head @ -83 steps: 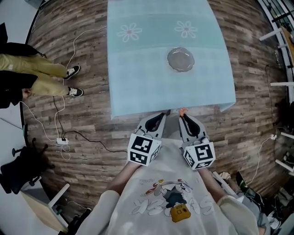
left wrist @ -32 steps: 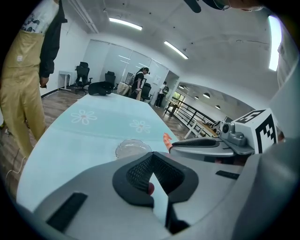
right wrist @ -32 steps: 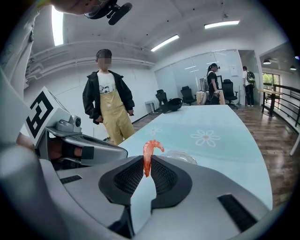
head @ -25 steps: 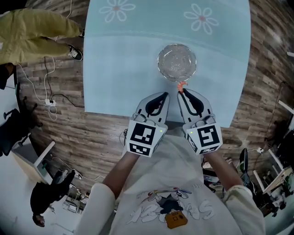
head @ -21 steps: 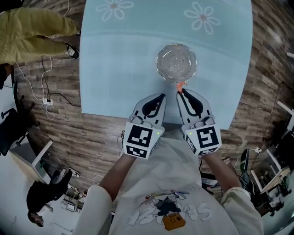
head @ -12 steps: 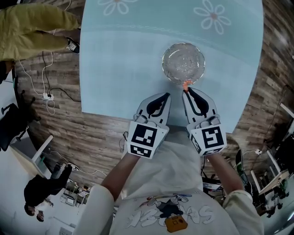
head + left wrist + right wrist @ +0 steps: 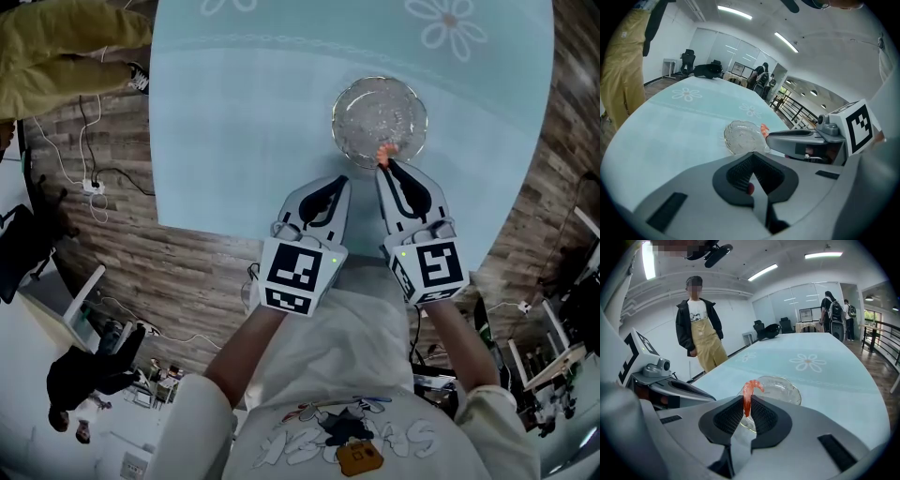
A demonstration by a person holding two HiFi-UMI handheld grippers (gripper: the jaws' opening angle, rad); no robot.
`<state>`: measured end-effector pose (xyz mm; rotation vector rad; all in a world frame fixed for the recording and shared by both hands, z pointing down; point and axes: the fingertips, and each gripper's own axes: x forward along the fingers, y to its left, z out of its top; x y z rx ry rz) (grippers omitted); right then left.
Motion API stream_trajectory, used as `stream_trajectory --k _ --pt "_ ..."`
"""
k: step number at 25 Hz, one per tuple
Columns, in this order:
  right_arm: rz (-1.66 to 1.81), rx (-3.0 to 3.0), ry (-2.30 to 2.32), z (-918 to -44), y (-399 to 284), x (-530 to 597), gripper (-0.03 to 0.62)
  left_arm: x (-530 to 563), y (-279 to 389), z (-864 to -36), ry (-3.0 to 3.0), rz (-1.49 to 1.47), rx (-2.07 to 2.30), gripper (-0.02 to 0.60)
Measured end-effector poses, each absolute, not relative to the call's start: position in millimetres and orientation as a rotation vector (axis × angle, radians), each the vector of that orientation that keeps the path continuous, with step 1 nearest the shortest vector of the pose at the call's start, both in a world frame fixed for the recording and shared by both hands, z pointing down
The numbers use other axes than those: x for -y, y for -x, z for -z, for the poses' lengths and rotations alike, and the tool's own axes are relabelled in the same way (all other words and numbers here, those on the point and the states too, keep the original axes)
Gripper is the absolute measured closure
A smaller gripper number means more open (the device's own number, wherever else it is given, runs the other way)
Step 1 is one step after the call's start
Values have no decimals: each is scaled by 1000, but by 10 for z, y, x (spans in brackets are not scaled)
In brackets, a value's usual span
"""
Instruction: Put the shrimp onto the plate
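Note:
An orange shrimp [image 7: 749, 394] sticks up from between the jaws of my right gripper [image 7: 746, 413], which is shut on it. In the head view the shrimp [image 7: 384, 155] hangs over the near rim of the clear glass plate [image 7: 361, 108], with the right gripper [image 7: 387, 167] just behind it. The plate [image 7: 780, 387] lies on the light blue tablecloth, a little beyond the jaws. My left gripper [image 7: 339, 181] is shut with nothing in it, hovering over the table's near edge, left of the plate. From the left gripper view, the plate [image 7: 738, 137] and shrimp [image 7: 763, 130] show ahead.
The table [image 7: 234, 112] wears a light blue cloth printed with flowers. A person in tan overalls [image 7: 699, 336] stands at its left side; their legs [image 7: 66, 47] show in the head view. Cables and a power strip [image 7: 91, 186] lie on the wooden floor.
Both grippers have moved forward over the table. The shrimp in the right gripper has gone from just short of the plate to above its near rim.

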<state>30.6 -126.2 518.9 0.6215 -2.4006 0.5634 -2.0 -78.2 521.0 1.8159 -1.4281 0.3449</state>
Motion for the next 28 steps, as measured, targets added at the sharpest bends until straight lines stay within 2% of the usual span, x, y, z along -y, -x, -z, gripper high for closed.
stream_trajectory --k 28 --pt "-616 2230 -608 -5765 -285 1517 528 981 39 -5584 -1765 -375 1398 574"
